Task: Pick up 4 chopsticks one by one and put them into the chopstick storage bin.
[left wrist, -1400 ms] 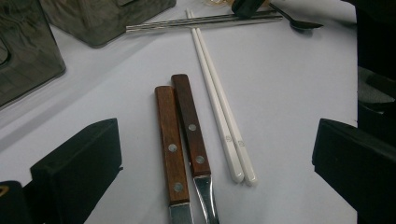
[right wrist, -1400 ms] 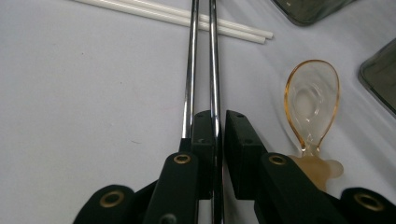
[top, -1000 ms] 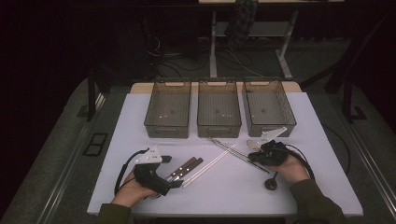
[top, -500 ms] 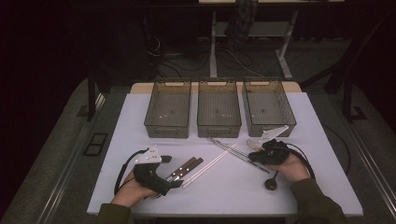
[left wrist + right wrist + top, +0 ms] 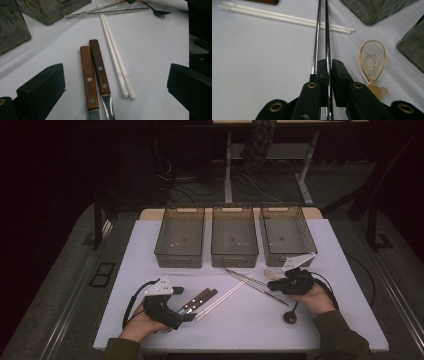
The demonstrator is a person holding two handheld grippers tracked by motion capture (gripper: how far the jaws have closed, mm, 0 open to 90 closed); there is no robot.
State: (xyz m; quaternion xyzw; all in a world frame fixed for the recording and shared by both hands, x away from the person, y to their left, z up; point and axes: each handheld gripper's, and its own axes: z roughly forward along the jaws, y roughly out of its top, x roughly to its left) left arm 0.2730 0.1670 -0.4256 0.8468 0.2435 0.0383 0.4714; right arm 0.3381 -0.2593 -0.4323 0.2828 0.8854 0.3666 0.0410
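At about 7 o'clock on the white table (image 5: 345, 270), the left gripper (image 5: 186, 315) rests in the person's left hand with its jaws spread wide; in the left gripper view they stand well apart on either side of two wooden-handled knives (image 5: 93, 80), which lie side by side and touching on the table, blades toward the camera. Just to the right of these lies a pair of white chopsticks (image 5: 115, 58), running up toward 12 o'clock in that view. Three empty smoky-clear bins (image 5: 234, 237) stand in a row at the table's 12 o'clock side. Toward 4 o'clock, the right gripper (image 5: 274, 285) is closed narrow on one of the metal chopsticks (image 5: 327, 32); the right gripper view shows that rod pinched between the pads, while its twin lies just beside it, outside the left jaw. The metal pair crosses over the white chopsticks' far ends. A clear amber spoon (image 5: 372, 58) lies just beside the right gripper at its 2 o'clock, and a black spoon (image 5: 290, 315) lies at 5 o'clock near the right hand.
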